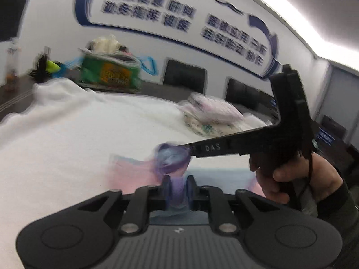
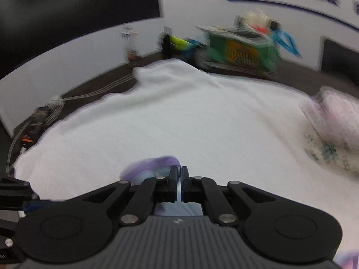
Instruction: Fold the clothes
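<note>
A pastel garment (image 1: 130,170) in pink, light blue and purple lies on the white cloth (image 1: 89,130) over the table. My left gripper (image 1: 179,186) is shut on a purple bunch of the garment that fills the gap between its fingers. In the left wrist view my right gripper (image 1: 193,151) comes in from the right, held by a hand (image 1: 280,179), its tip at the same purple bunch. In the right wrist view my right gripper (image 2: 178,174) is shut on a thin light-blue edge of the garment (image 2: 150,168). Both views are blurred.
A folded stack of pale clothes (image 1: 211,116) (image 2: 332,121) sits at the right on the white cloth (image 2: 179,112). Behind it stand a green bag (image 1: 110,71) (image 2: 242,51) and black chairs (image 1: 184,76). Cables and a small device (image 2: 33,123) lie at the left table edge.
</note>
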